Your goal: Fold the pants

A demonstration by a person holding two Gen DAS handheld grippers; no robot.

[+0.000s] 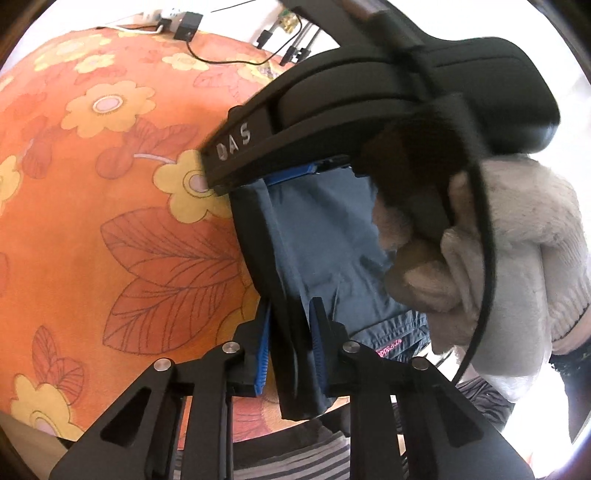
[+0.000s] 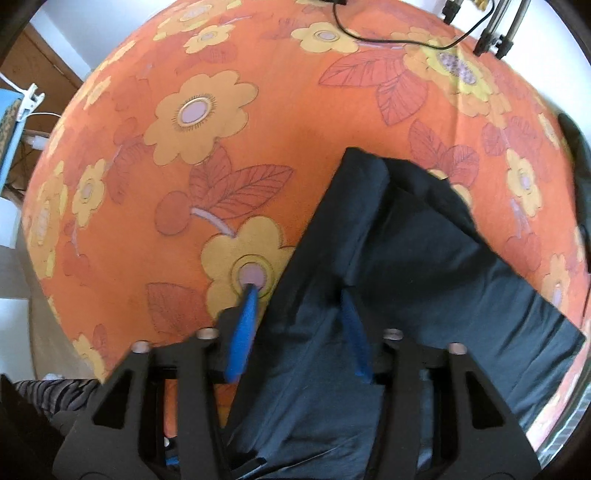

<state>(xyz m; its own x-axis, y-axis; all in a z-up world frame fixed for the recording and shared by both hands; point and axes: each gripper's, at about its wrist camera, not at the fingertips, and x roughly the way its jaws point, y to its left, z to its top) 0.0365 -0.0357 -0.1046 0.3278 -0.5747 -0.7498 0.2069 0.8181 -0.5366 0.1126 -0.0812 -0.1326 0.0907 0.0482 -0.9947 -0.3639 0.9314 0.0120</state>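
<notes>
Your left gripper [image 1: 291,328] angles downward with its blue pads narrowly apart, fabric pinched between them. Your right gripper [image 2: 299,317] points straight down, jaws wider with cloth between them; its grip is unclear. Your gloved right hand [image 1: 517,258] wraps its handle.

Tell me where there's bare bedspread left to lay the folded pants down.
The orange flowered bedspread lies bare left of the dark pants, up to the black cable at the far edge. It is crowded at the near edge: both grippers, pants and a gloved hand bunch together there.
</notes>
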